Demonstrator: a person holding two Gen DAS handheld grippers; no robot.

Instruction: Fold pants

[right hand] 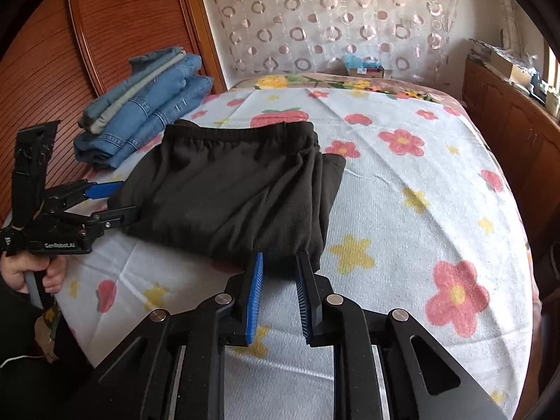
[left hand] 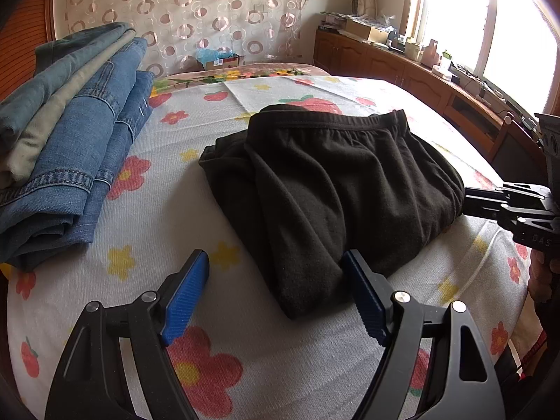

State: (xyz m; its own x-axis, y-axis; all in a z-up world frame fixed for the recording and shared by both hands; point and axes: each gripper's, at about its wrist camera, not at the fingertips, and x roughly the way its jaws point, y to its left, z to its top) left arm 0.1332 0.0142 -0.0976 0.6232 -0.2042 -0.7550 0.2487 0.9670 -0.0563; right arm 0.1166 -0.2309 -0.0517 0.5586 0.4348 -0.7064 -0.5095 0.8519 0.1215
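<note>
Black pants lie folded on the bed; both grippers stand free of them.

Nearest, the right gripper [right hand: 280, 273] has its jaws narrowly parted at the pants' [right hand: 231, 189] front edge, gripping nothing; the left gripper [left hand: 276, 280] gapes wide, empty, beside them. Folding looks finished; next, probably move them to the jeans stack [left hand: 70, 133]. "GenRobot.AI" reads on the left gripper's body.

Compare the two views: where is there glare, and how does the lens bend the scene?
Left wrist view: the window is blown out white, washing out the right side. Right wrist view: even light, only a sliver of window. Both: fisheye bows the bed and darkens the corners.
</note>
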